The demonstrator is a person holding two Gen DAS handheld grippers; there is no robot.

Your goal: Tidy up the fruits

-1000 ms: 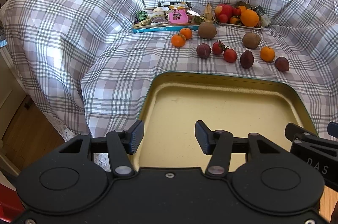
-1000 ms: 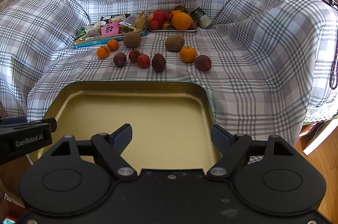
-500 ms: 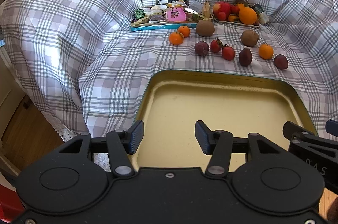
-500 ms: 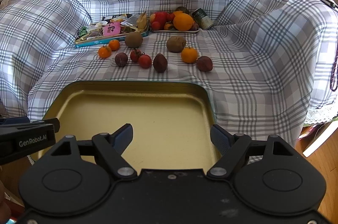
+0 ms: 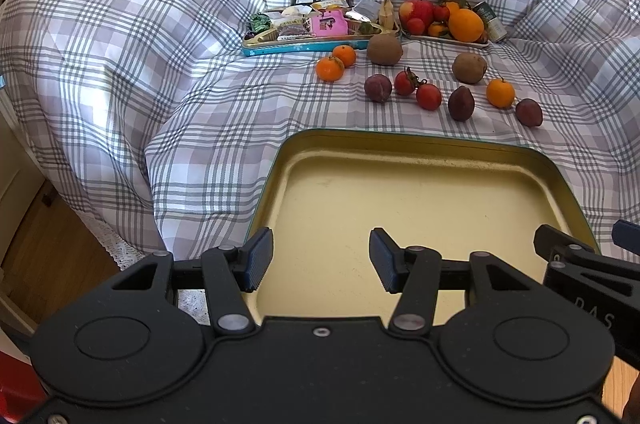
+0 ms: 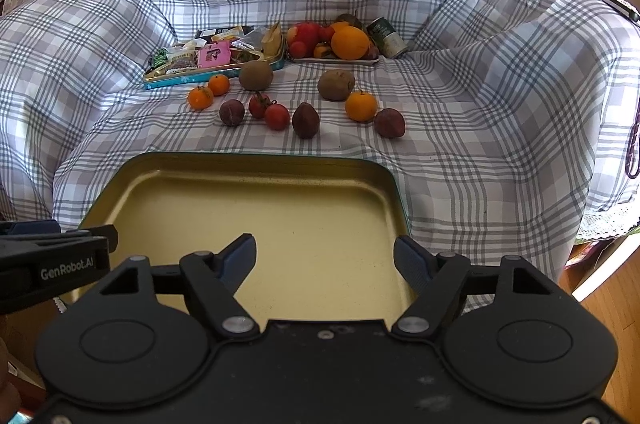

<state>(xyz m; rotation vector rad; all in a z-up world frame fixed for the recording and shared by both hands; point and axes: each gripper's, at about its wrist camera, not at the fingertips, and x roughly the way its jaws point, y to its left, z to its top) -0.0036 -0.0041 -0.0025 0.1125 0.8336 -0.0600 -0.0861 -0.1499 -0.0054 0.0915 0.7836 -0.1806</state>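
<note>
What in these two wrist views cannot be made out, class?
- Yellow tray: near edge hidden by the left gripper body; likewise behind the right gripper.
- Snack tin: wrappers too small to read.
- Fruit plate: back fruits hidden behind the big orange.

We see loose fruits [image 6: 306,120] scattered on checked cloth at 12 o'clock: oranges, tomatoes, plums, kiwis. Empty yellow tray [image 6: 256,216] lies flat nearer us.
</note>
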